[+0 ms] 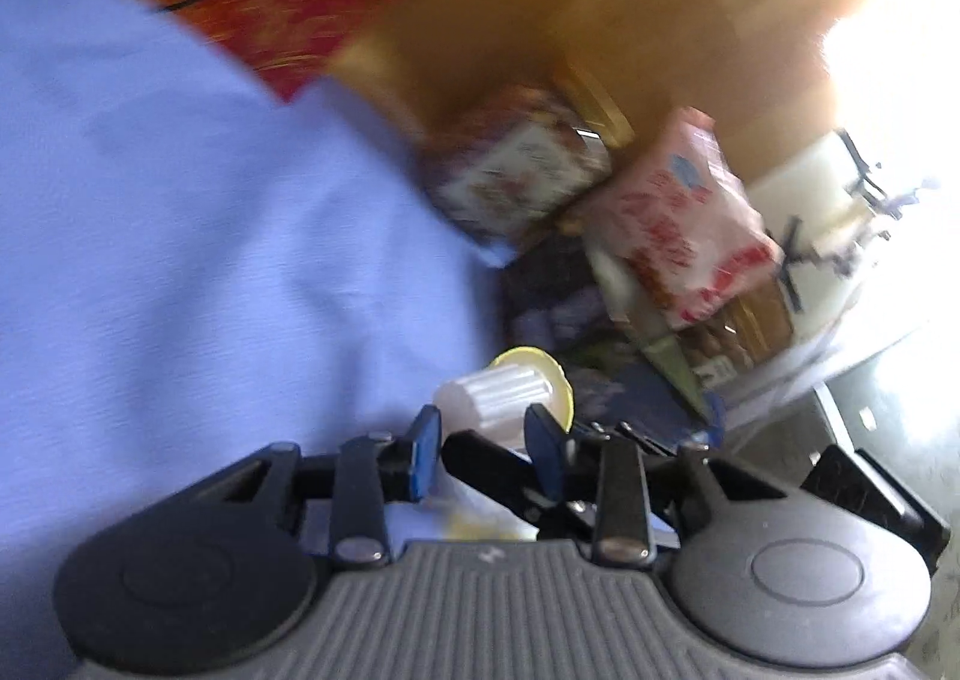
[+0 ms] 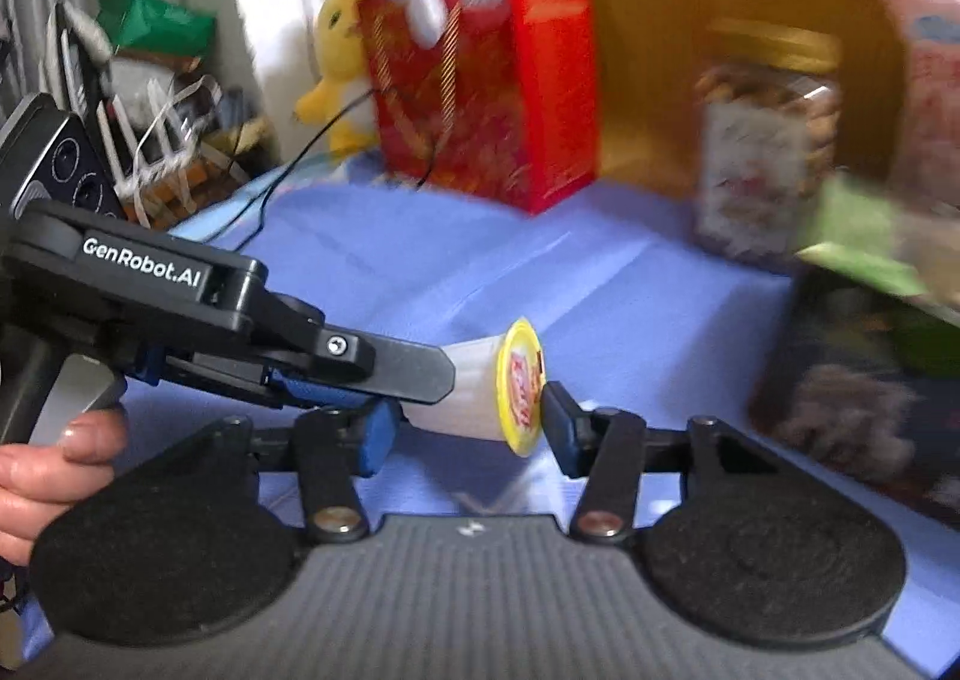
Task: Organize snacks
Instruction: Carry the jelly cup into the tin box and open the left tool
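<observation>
Here we are mid-handover, by the look of it, low in the centre of both views. The little white ribbed cup (image 2: 474, 395) with its yellow foil lid lies on its side just above the blue worktop (image 2: 600, 290), and two tools are on it at once. The left gripper (image 1: 483, 440) comes in from the left of the right wrist view, its black finger laid along the cup's body. In its own view the blue pads sit narrow, one on each side of the cup's base, and they seem to press on it, so I judge that gripper has the hold. The right gripper (image 2: 468, 428) stands at a middling width: its right pad touches the yellow lid, while the left pad is tucked under the other tool, and whether it bears on the cup I cannot tell.

Where is it all going? At the right of the frame a dark box (image 2: 852, 380) already carries packets, a green one on top, with a jar of nuts (image 2: 762, 140) behind it and a red gift bag (image 2: 486, 80) further back at centre. The left wrist view is blurred, but shows the same heap of snack packets (image 1: 678, 236) at right centre.

Next move, as I read it: one gripper must take a sure grip before the other lets go, then the cup travels right to the box. The foil lid is the soft spot; squeeze the ribbed wall, not the lid.
</observation>
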A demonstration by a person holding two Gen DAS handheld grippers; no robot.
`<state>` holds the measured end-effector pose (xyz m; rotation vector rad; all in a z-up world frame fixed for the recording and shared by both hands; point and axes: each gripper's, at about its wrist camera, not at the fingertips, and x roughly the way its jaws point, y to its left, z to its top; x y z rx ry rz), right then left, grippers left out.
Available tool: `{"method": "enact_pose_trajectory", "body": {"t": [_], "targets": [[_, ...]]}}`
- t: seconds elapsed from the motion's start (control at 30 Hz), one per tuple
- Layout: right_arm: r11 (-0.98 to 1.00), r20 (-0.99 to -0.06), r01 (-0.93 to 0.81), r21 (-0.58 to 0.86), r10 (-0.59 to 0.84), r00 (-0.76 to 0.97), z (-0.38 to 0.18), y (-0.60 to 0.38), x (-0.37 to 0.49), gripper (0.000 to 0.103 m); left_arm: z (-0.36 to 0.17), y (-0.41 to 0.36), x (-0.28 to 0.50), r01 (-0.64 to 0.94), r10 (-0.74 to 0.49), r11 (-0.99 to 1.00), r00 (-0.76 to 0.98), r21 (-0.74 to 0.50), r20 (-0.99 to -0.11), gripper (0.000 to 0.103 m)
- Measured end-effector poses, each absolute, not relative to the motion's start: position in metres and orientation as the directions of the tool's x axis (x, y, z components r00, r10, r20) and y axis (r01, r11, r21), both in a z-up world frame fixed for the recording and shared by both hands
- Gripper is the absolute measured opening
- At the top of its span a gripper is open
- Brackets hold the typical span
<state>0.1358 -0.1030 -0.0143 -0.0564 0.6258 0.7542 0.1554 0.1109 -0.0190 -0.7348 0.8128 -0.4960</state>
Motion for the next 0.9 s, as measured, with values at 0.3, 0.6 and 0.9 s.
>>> {"method": "enact_pose_trajectory", "body": {"t": [0.3,0.6,0.9], "targets": [[0.878,-0.357,-0.476,0.056,0.463,0.811,0.027,-0.187,0.134,0.054,0.043,0.004,0.207,0.373,-0.723,0.660,0.550,-0.652,-0.418,0.036],[0.930,-0.355,-0.333,0.154,0.366,0.860,0.018,-0.249,0.157,0.055,0.043,-0.028,0.213,0.366,-0.612,0.778,0.628,-0.511,-0.481,0.041],[0.892,-0.359,-0.264,0.367,0.398,0.844,0.011,-0.313,0.077,0.055,0.021,-0.020,0.149,0.408,-0.660,0.749,0.534,-0.523,-0.529,0.041]]}}
